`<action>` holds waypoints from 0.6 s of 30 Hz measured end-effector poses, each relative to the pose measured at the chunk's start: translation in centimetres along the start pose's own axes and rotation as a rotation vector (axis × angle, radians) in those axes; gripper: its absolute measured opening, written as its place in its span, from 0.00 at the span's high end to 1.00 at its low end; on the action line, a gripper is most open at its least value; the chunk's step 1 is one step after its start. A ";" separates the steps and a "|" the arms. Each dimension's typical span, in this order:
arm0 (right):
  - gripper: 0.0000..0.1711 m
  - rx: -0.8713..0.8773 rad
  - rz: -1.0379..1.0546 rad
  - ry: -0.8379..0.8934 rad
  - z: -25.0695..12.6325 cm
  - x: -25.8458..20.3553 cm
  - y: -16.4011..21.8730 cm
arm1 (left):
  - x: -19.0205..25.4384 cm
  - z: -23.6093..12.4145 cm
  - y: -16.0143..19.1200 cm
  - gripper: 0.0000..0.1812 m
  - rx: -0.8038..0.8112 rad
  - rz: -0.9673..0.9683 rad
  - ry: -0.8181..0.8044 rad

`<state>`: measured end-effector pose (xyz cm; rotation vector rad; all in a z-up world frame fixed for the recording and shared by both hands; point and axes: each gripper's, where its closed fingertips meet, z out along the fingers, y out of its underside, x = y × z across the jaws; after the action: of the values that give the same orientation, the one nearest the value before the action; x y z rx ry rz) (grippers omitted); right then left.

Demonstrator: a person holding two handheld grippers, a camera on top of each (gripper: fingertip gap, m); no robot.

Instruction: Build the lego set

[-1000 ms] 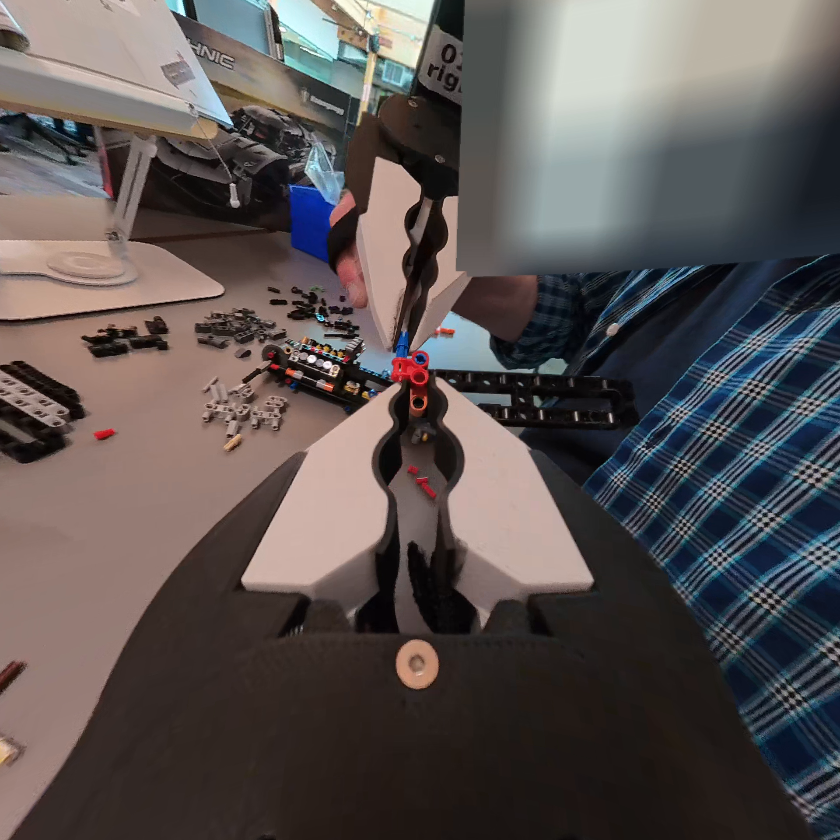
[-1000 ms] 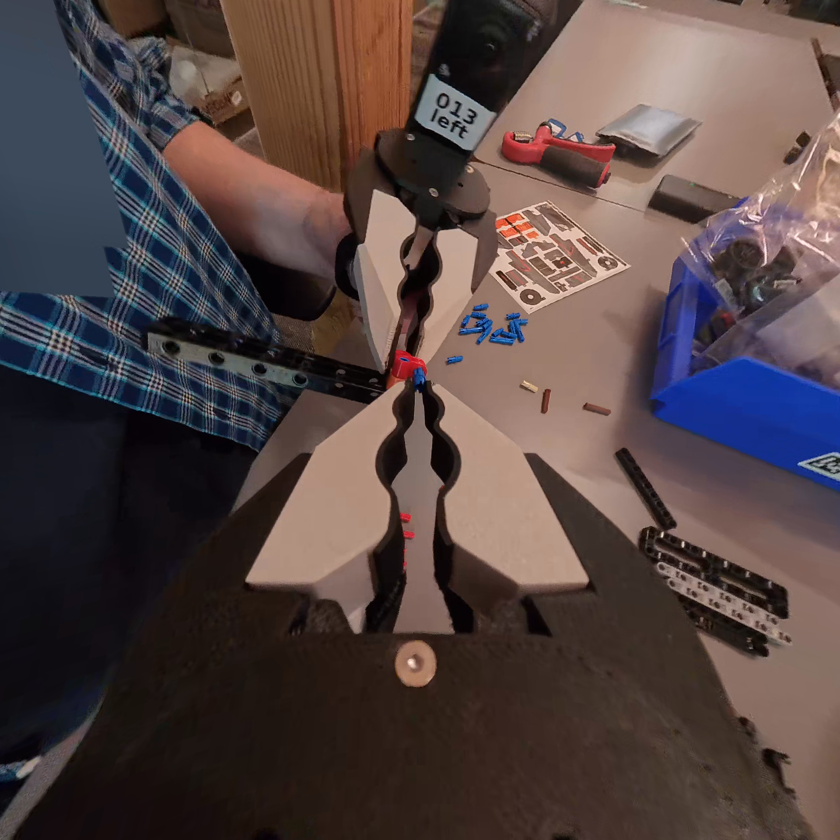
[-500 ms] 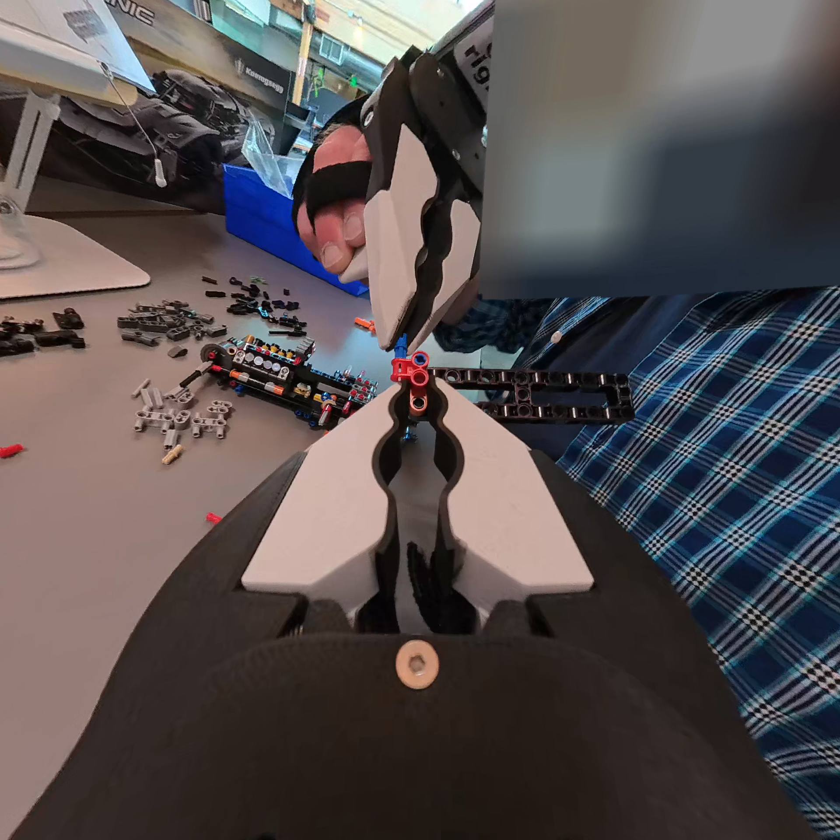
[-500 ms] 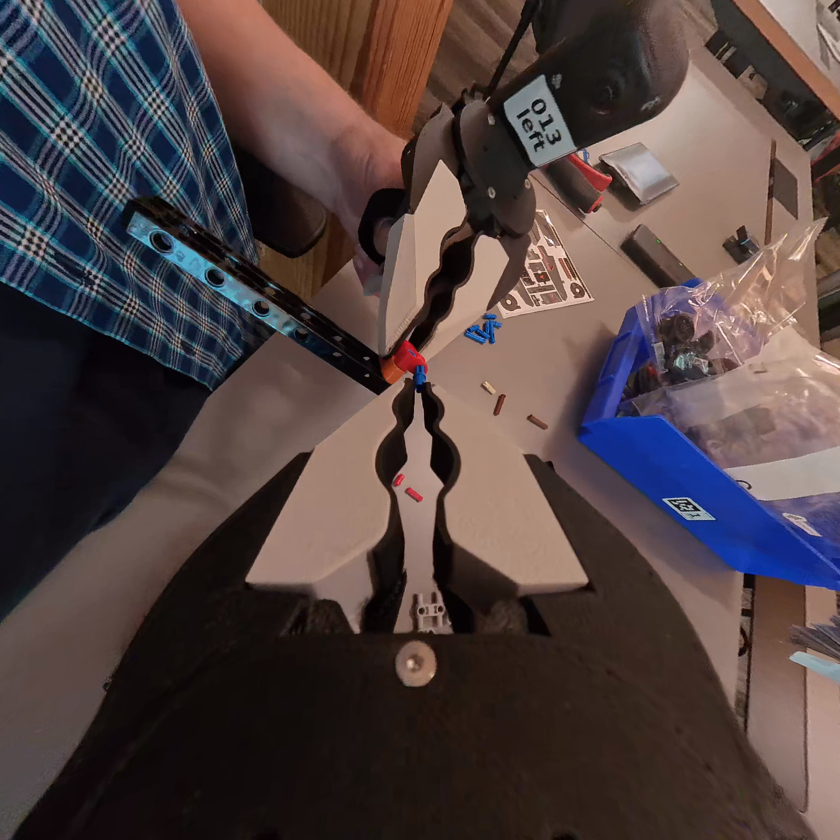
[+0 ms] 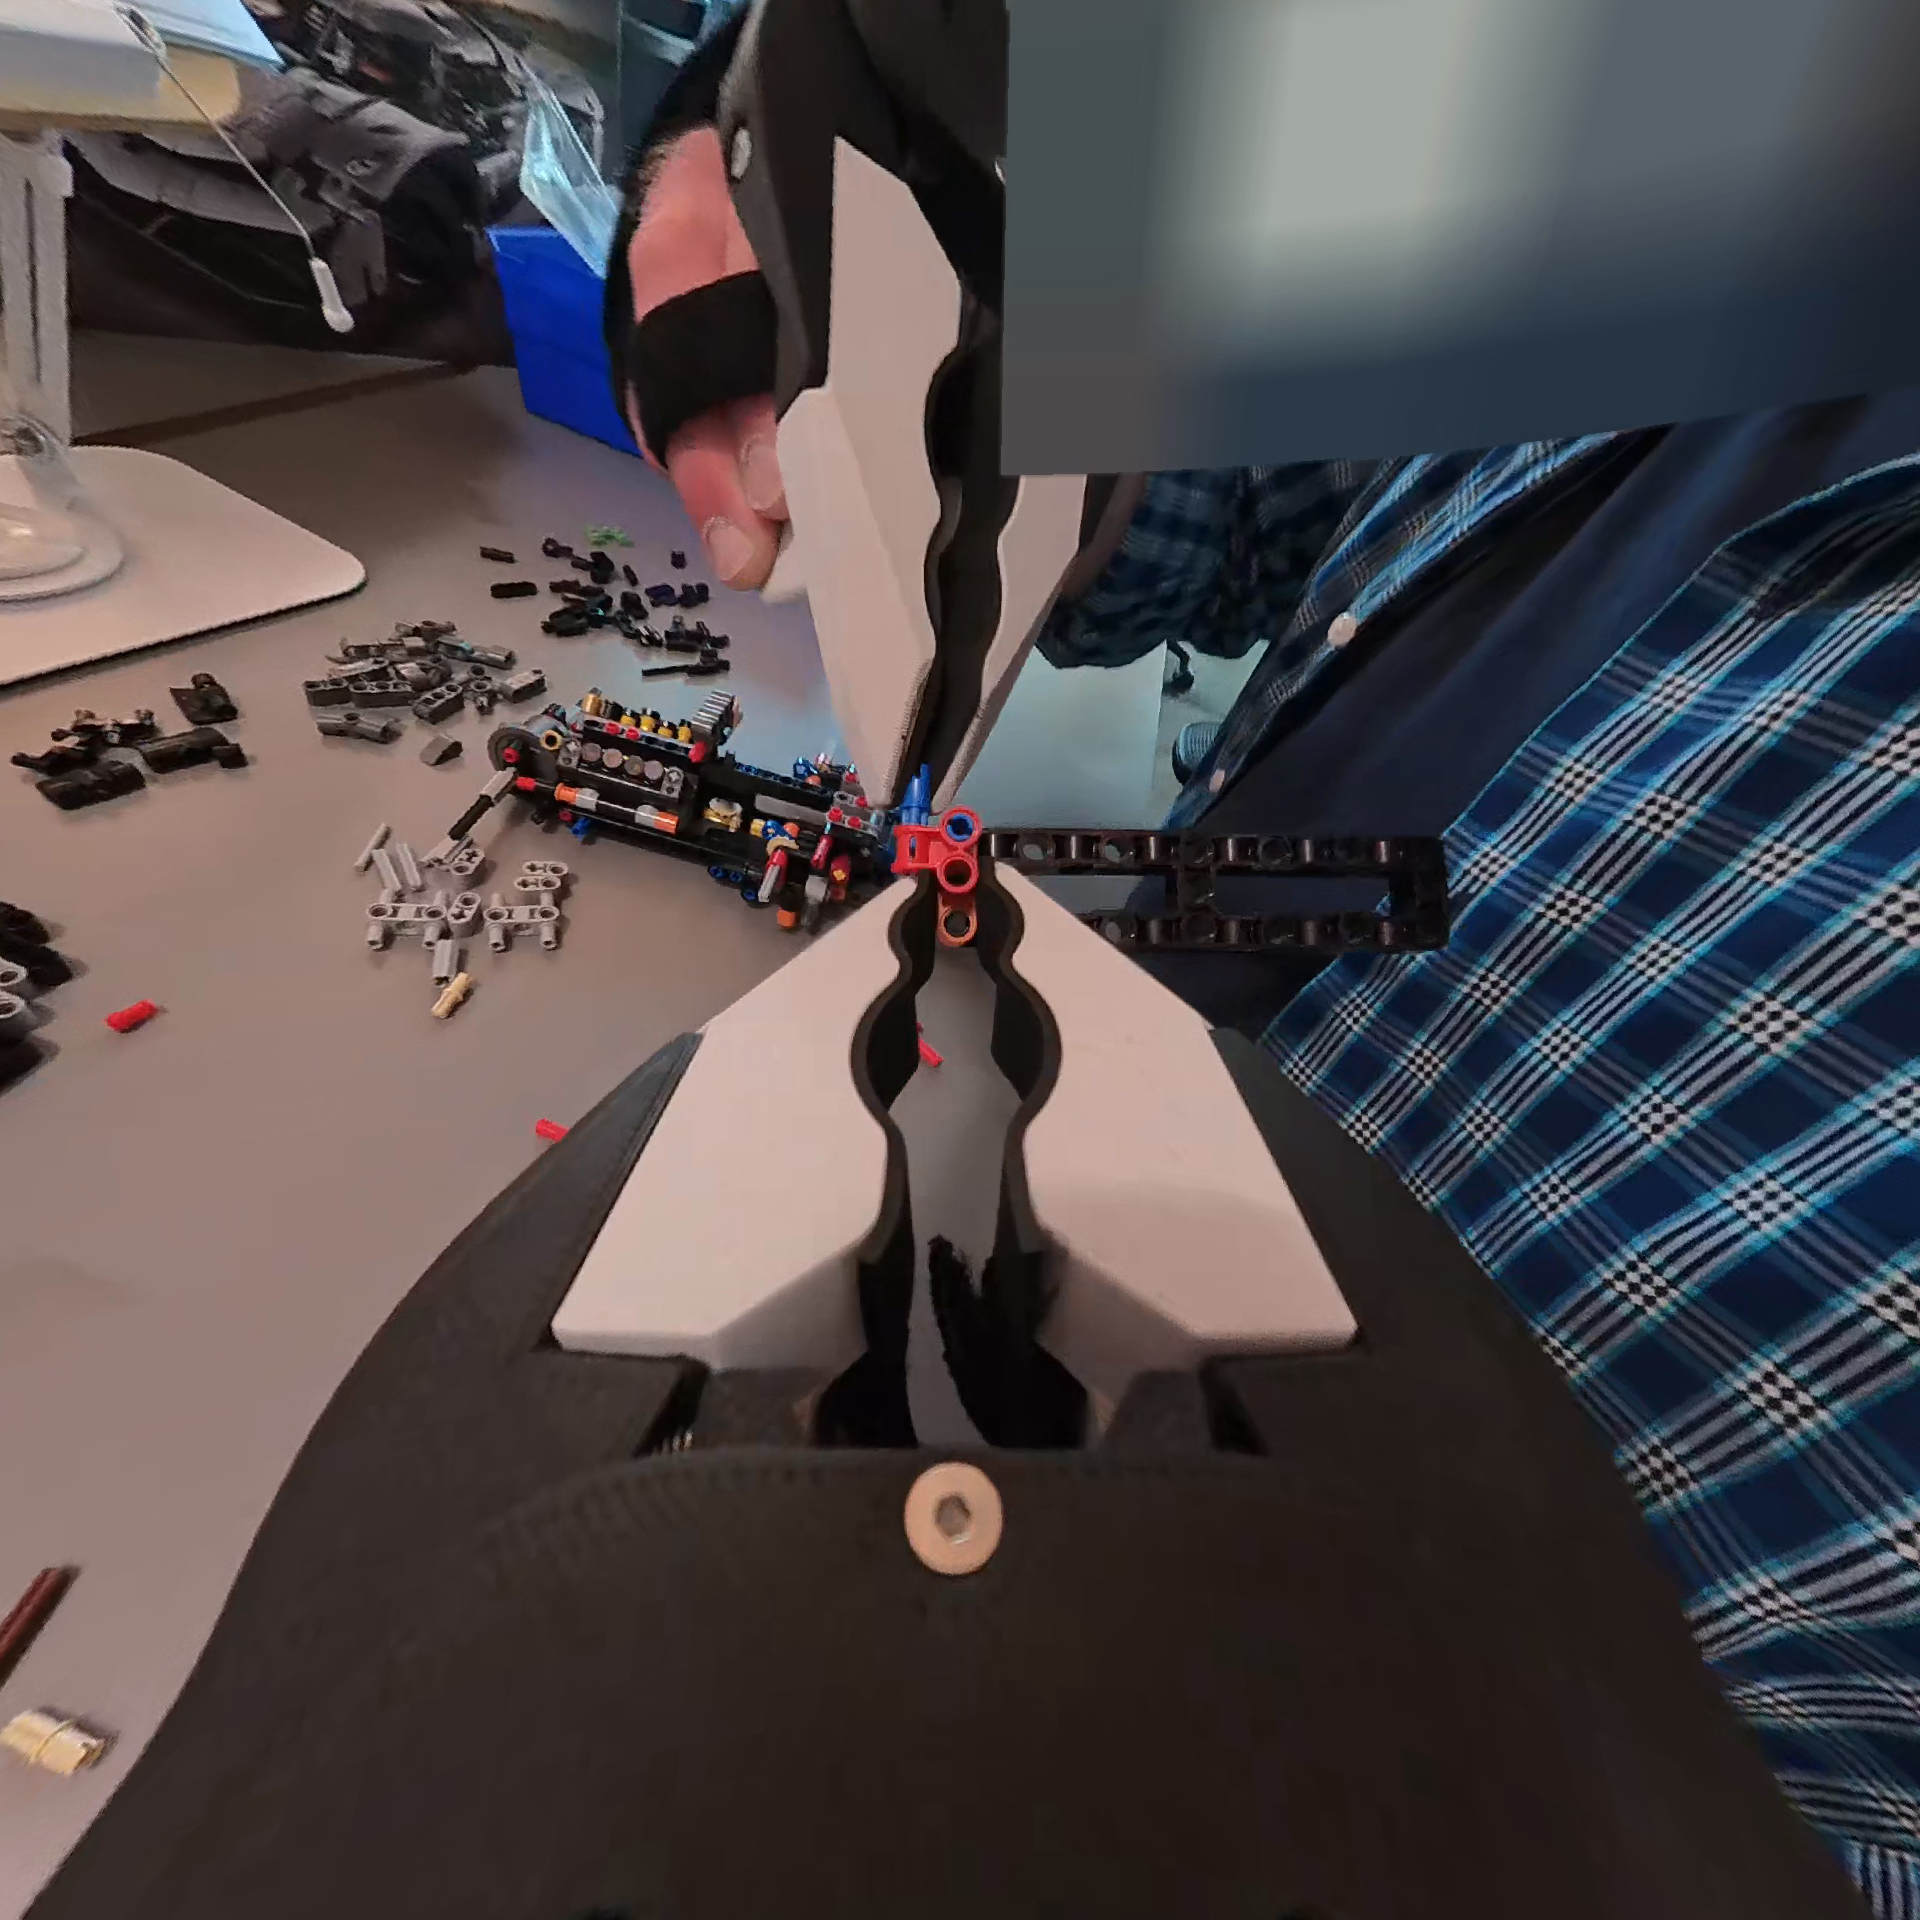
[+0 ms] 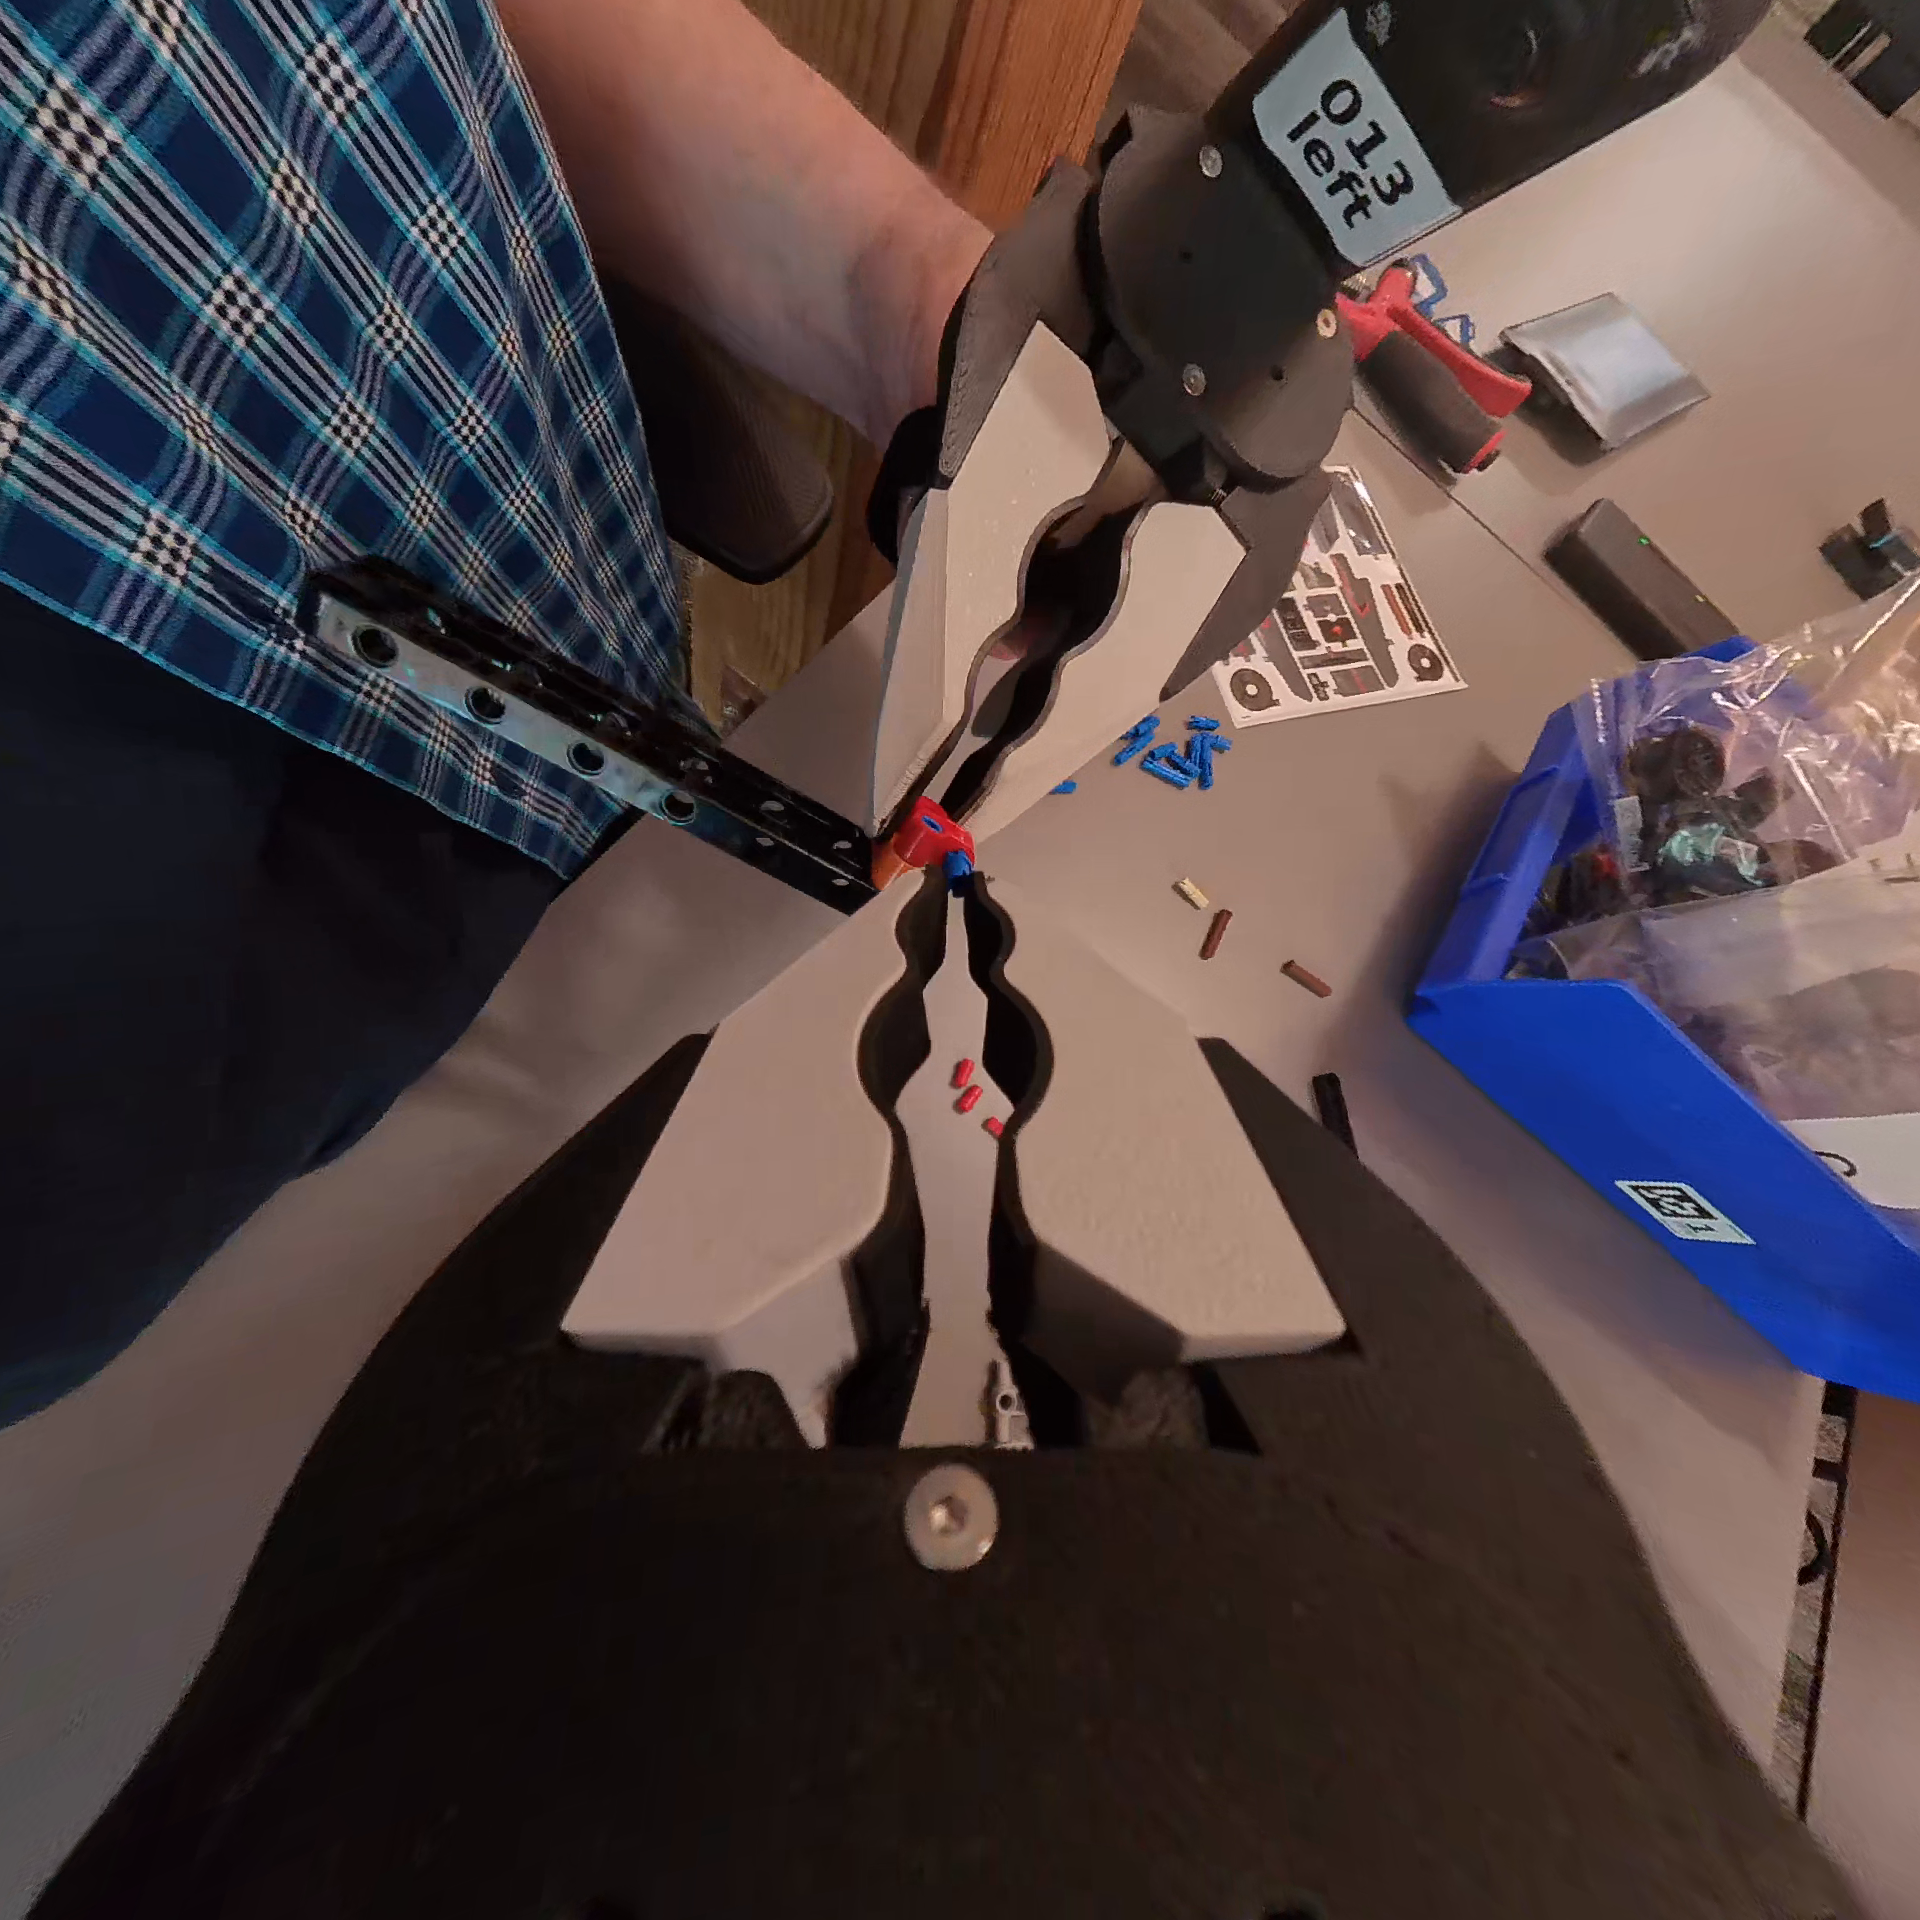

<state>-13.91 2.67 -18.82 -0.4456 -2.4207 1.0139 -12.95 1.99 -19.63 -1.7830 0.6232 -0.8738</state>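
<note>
My left gripper (image 5: 951, 899) is shut on an orange connector (image 5: 957, 922) at the end of a long black lego frame (image 5: 1247, 883) and holds it in the air in front of a person's plaid shirt. A red connector (image 5: 933, 847) sits on top of the orange one. My right gripper (image 6: 956, 896) is shut on a small blue pin (image 6: 956, 868), whose tip is at the red connector (image 6: 923, 831). In the left wrist view the right gripper (image 5: 914, 795) comes down from above. In the right wrist view the left gripper (image 6: 925, 808) reaches in from the top, and the frame (image 6: 582, 717) runs off to the left.
A partly built lego chassis (image 5: 675, 800) and loose grey pieces (image 5: 457, 909) and black pieces (image 5: 613, 608) lie on the grey table (image 5: 260, 1195). A blue bin (image 6: 1662, 1101) with bags, a pile of blue pins (image 6: 1174, 743), a sticker sheet (image 6: 1340, 623) and a red-handled tool (image 6: 1434, 364) lie to the right. Less than 4 cm separates the two grippers' tips.
Both grippers have tilted and drawn closer to each other, so each looms larger in the other's view. The blue pin stays at the red connector. Both grips are unchanged.
</note>
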 end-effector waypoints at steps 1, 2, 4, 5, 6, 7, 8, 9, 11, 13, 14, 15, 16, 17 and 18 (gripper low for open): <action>1.00 -0.007 0.004 -0.004 0.1 0.0 0.1 | 0.0 0.1 0.1 0.97 -0.005 0.001 -0.003; 1.00 -0.015 0.005 -0.007 0.1 0.0 0.2 | -0.1 0.1 0.2 0.97 -0.009 0.004 -0.013; 1.00 -0.015 0.014 -0.018 0.2 -0.1 0.2 | -0.1 0.2 0.3 0.97 -0.017 0.010 -0.016; 1.00 -0.014 0.020 -0.025 0.3 -0.2 0.3 | -0.1 0.2 0.4 0.97 -0.024 0.014 -0.019; 1.00 -0.008 0.028 -0.032 0.2 -0.2 0.3 | -0.1 0.3 0.5 0.97 -0.027 0.018 -0.025; 1.00 0.001 0.037 -0.036 0.2 -0.2 0.2 | 0.0 0.3 0.4 0.97 -0.022 0.015 -0.022; 1.00 0.006 0.040 -0.032 0.1 -0.2 0.1 | 0.0 0.3 0.3 0.97 -0.013 0.011 -0.019; 1.00 0.004 0.038 -0.023 0.1 -0.1 0.2 | 0.0 0.2 0.2 0.97 -0.003 0.009 -0.023; 1.00 -0.005 0.043 -0.011 0.2 0.0 0.4 | -0.2 0.3 0.3 0.97 0.012 -0.001 -0.027; 1.00 -0.009 0.058 0.002 0.2 0.1 0.7 | -0.7 0.3 0.4 0.96 0.028 -0.021 -0.045; 1.00 -0.005 0.066 0.002 0.2 0.0 0.8 | -0.9 0.3 0.6 0.93 0.029 -0.030 -0.052; 1.00 -0.005 0.071 0.005 0.3 0.0 0.9 | -1.0 0.3 0.7 0.91 0.026 -0.032 -0.059; 0.99 -0.003 0.076 0.008 0.3 -0.1 1.0 | -1.2 0.4 0.8 0.90 0.025 -0.026 -0.072; 0.99 0.002 0.082 0.009 0.3 -0.1 0.9 | -1.3 0.4 0.9 0.89 0.025 -0.021 -0.077; 0.99 0.009 0.088 0.012 0.3 -0.2 0.9 | -1.2 0.6 0.9 0.88 0.026 -0.024 -0.072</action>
<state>-13.83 3.03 -19.67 -0.5572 -2.4030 1.0556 -13.25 2.87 -20.96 -1.7941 0.5427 -0.8266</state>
